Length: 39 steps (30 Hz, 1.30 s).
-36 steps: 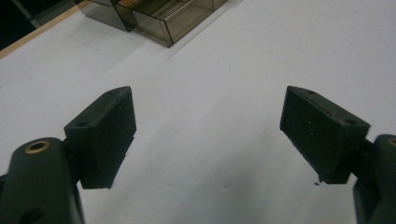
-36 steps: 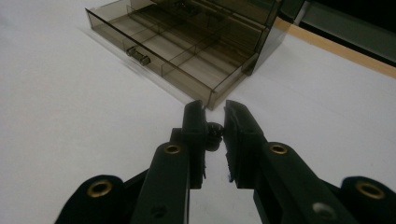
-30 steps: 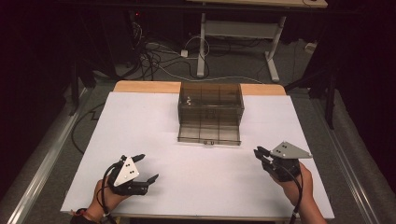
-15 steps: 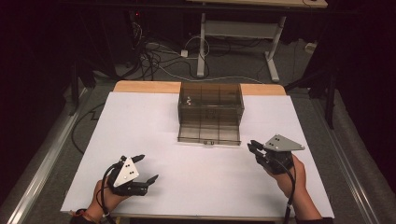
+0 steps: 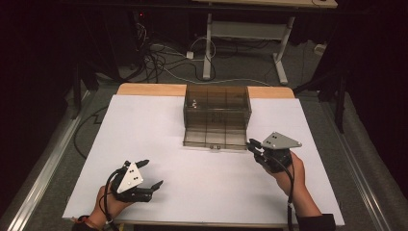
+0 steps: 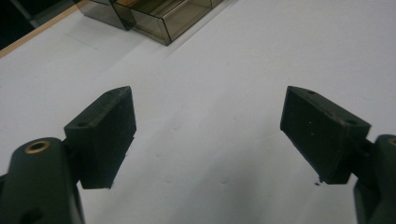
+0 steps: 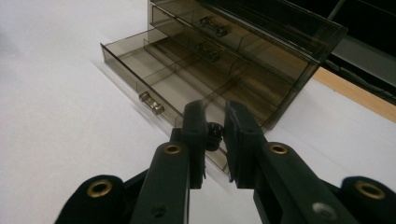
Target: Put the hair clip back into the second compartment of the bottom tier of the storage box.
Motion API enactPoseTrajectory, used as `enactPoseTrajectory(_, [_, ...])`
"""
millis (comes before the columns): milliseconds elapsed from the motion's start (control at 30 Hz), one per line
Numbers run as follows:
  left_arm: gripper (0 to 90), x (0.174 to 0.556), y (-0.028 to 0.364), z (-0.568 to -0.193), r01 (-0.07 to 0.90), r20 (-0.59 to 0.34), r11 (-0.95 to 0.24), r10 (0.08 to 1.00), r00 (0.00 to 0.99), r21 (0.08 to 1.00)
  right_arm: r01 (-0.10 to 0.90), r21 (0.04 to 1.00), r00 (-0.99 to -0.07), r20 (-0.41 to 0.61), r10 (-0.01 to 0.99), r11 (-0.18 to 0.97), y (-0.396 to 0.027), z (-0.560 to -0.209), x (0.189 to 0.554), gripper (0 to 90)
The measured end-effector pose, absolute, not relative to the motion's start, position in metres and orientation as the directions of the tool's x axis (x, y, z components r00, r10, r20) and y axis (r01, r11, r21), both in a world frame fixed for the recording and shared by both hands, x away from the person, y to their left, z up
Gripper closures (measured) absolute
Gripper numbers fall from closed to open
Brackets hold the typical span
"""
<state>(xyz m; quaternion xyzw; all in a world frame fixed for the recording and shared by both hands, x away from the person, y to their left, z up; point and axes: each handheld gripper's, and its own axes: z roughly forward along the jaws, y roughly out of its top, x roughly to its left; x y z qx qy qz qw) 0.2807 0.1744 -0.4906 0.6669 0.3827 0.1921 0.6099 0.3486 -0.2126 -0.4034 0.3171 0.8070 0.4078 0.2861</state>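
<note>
The smoky translucent plastic drawer cabinet (image 5: 217,108) stands at the counter's (image 5: 144,130) twelve o'clock, its bottom drawer (image 7: 154,77) pulled out. It looks light, rigid and slick; the small clear knob (image 7: 151,103) seems the best hold. The right hand-held gripper (image 7: 215,135), at four o'clock of it, is clenched on a small dark thing I cannot identify. The left hand-held gripper (image 6: 210,126), at seven o'clock, is released. Nothing stands between.

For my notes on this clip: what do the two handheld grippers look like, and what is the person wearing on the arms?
Both the left gripper and the right gripper are black, each topped by a grey three-cornered plate with small dark marks. Their blocky black jaws show brass-coloured screw holes. A black cable trails from each. A dark sleeve cuff shows at the right wrist.
</note>
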Motion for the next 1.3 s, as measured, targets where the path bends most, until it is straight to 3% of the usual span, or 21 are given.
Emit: enactPoseTrajectory(1300, [17.2,0.279,0.175,-0.491,0.272,-0.206,0.033,0.741,0.64,0.962,0.281,0.797,-0.69,-0.22,0.69,0.535,-0.134,-0.419,0.395,79.2])
